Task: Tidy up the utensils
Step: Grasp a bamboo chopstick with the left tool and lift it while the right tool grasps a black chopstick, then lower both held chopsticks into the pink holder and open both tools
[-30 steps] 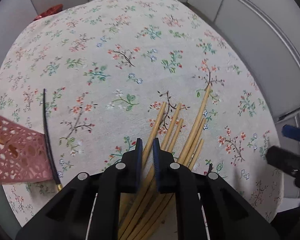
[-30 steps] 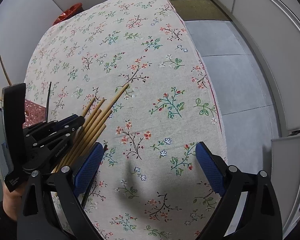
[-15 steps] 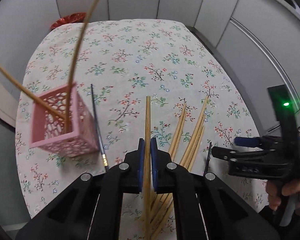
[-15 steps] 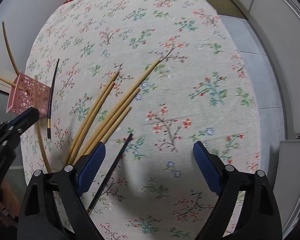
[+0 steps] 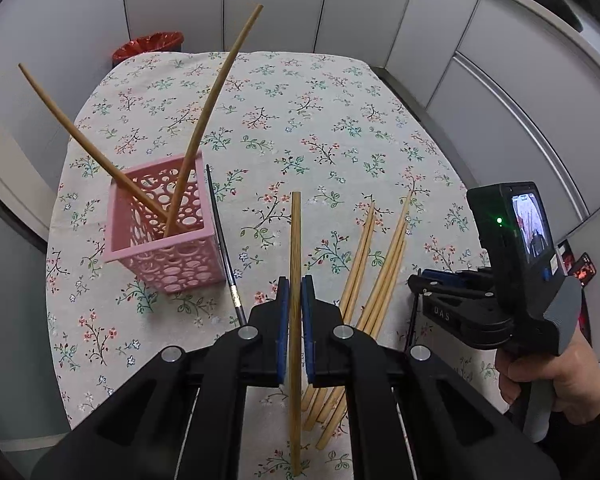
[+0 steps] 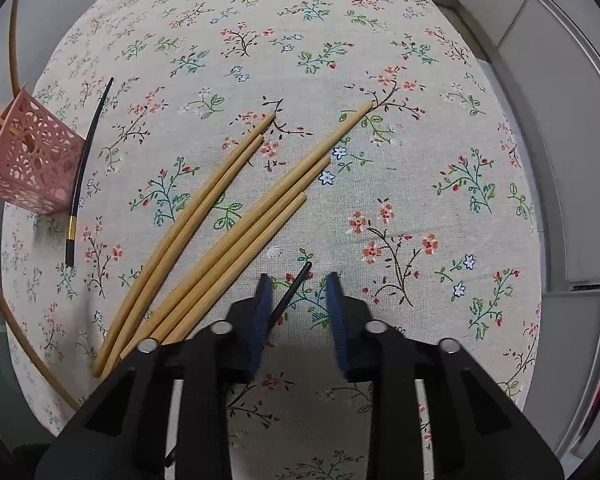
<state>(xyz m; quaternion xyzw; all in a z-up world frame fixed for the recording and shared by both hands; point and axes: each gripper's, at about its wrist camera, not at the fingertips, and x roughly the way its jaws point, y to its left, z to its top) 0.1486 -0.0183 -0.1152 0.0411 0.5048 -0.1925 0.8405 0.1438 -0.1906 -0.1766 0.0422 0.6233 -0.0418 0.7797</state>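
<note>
My left gripper (image 5: 294, 292) is shut on one bamboo chopstick (image 5: 296, 240), held above the table and pointing away. To its left stands a pink perforated basket (image 5: 160, 236) with two bamboo chopsticks leaning in it. Several bamboo chopsticks (image 6: 240, 216) lie fanned on the floral cloth. My right gripper (image 6: 299, 284) points down just right of that pile, and its jaws are closing. A thin black stick (image 6: 292, 292) lies between them, close to the left pad and apart from the right one. In the left wrist view a hand holds the right gripper (image 5: 420, 280) low over the cloth.
A second black stick with a gold band (image 6: 84, 168) lies beside the basket (image 6: 28, 160). A red bin (image 5: 148, 46) stands beyond the table's far edge. Grey cabinet walls run close along the right side of the table (image 6: 440, 140).
My left gripper has lifted its chopstick off the pile and drawn back, bringing the basket into view. The right gripper has shifted over the black stick and its wide jaws have narrowed around it.
</note>
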